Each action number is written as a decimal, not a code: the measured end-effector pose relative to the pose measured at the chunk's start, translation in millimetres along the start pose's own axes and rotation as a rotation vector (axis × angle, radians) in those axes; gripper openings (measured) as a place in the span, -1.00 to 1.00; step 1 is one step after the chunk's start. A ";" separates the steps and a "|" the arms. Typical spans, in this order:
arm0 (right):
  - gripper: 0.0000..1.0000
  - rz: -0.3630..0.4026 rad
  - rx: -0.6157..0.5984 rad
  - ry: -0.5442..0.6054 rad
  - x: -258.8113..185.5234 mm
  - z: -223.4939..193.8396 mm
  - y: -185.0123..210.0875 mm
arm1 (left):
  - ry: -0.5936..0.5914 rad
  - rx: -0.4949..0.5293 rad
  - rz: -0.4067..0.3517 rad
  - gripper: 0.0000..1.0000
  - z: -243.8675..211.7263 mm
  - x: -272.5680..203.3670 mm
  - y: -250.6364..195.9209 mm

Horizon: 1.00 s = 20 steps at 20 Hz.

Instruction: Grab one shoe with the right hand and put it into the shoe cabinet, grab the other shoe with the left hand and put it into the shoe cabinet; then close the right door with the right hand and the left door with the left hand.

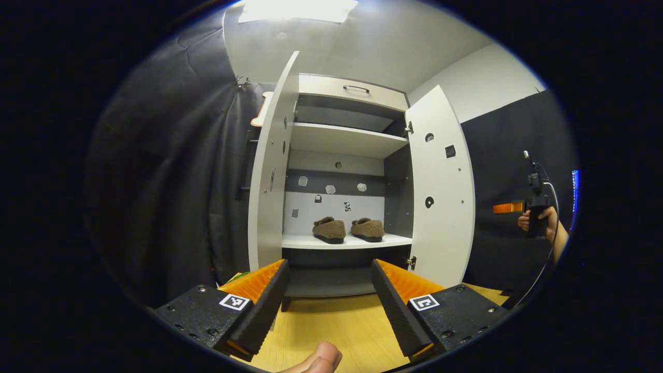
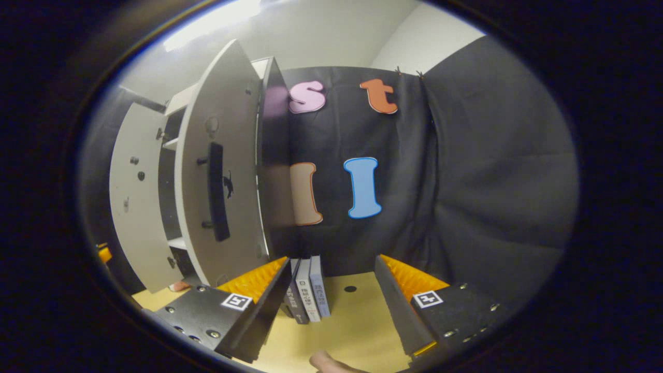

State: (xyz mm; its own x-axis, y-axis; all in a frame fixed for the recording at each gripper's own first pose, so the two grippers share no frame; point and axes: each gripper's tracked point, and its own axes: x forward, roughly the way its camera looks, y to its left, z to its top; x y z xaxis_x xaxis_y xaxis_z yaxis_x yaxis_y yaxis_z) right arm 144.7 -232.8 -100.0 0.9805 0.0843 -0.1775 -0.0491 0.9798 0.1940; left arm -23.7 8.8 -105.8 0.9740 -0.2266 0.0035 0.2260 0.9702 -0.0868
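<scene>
With both shoes [image 1: 348, 229] already side by side on the cabinet's [image 1: 346, 140] lower shelf, what remains is the doors, and both stand open. The right gripper [image 2: 329, 292], fingers apart and empty, sits just outside the right door [image 2: 217, 176], near its dark handle [image 2: 217, 191]. Best to push flat on the panel and swing it steadily; the left gripper [image 1: 329, 295], also spread and empty, faces the opening and takes the left door [image 1: 272, 166] after.
</scene>
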 end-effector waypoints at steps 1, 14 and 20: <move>0.94 0.022 -0.002 0.000 7.2 10.4 7.6 | 0.001 -0.001 -0.002 0.92 -1.0 -1.8 1.0; 0.80 0.057 -0.181 0.000 38.3 33.5 103.7 | 0.019 -0.025 -0.044 0.93 -18.5 -14.5 13.7; 0.82 0.048 -0.157 0.015 34.4 29.5 124.2 | 0.023 -0.046 -0.031 0.92 -23.2 -16.7 23.3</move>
State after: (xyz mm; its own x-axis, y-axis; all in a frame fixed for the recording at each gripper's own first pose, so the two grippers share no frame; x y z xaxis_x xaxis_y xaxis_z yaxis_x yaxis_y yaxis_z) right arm 178.0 -113.6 -53.5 0.9734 0.1329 -0.1866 -0.1258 0.9908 0.0493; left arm -35.0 33.2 -131.0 0.9657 -0.2591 -0.0162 0.2547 0.9578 -0.1331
